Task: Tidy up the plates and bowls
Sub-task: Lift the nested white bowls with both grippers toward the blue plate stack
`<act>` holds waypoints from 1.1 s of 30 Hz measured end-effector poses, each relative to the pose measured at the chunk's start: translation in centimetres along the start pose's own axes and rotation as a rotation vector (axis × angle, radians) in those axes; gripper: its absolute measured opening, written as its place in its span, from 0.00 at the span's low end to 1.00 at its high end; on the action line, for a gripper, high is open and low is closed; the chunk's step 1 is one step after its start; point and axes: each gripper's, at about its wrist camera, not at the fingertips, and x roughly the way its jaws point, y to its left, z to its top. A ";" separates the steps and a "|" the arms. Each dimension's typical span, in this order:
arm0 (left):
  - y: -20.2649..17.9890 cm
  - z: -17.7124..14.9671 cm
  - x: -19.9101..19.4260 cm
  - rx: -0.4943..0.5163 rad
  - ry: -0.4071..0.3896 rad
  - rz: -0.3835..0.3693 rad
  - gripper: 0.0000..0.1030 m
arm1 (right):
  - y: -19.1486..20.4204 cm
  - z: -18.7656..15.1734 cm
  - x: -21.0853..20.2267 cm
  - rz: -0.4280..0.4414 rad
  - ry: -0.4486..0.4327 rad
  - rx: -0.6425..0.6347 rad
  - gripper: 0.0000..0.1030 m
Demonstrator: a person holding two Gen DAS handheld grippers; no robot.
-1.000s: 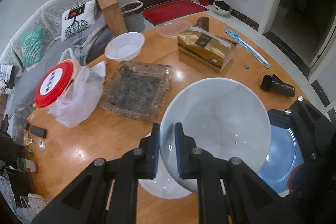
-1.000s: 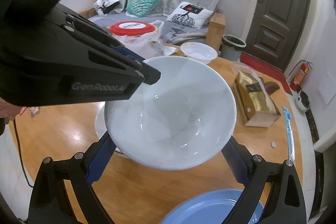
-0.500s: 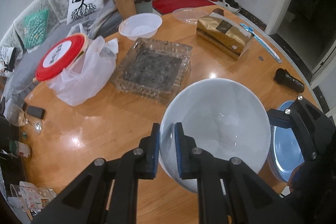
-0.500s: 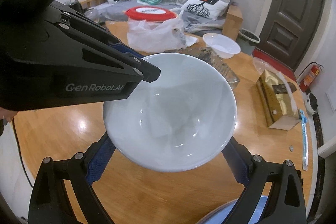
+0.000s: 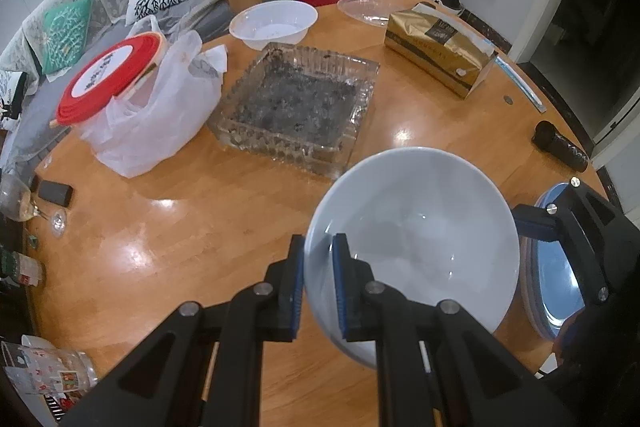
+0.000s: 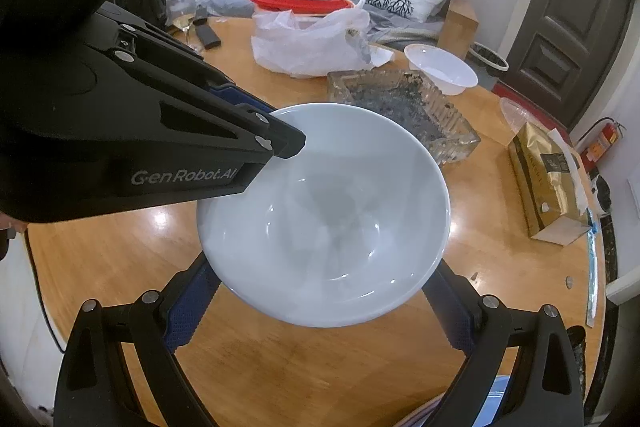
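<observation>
My left gripper (image 5: pixel 318 279) is shut on the near rim of a white ceramic bowl (image 5: pixel 416 243) and holds it above the wooden table (image 5: pixel 168 227). In the right wrist view the same bowl (image 6: pixel 324 223) sits between the wide-open fingers of my right gripper (image 6: pixel 320 311), which lies low under it; whether the pads touch it is not clear. The left gripper shows there at the bowl's left rim (image 6: pixel 280 143). A blue plate (image 5: pixel 560 267) lies at the table's right edge, partly behind the right gripper (image 5: pixel 576 227). A white plastic bowl (image 5: pixel 274 23) stands far back.
A glass square dish (image 5: pixel 296 107) is in the middle of the table. A white bag with a red-lidded container (image 5: pixel 144 99) is on the left. A gold box (image 5: pixel 440 47), a clear lid (image 5: pixel 364 10), a black cylinder (image 5: pixel 560 147) and wine glass (image 5: pixel 24 203) are around the edges.
Both grippers have carried the white bowl up and to the left, off a white plate that has left the view. The blue plate now lies further right.
</observation>
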 end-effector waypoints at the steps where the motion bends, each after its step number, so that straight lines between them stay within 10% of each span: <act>1: 0.0 -0.1 0.2 -0.001 0.004 -0.001 0.10 | 0.0 0.0 0.1 0.001 0.003 -0.001 0.91; 33: 0.6 -0.7 2.3 -0.037 0.037 -0.025 0.15 | -0.3 -2.3 1.4 0.009 0.025 0.067 0.92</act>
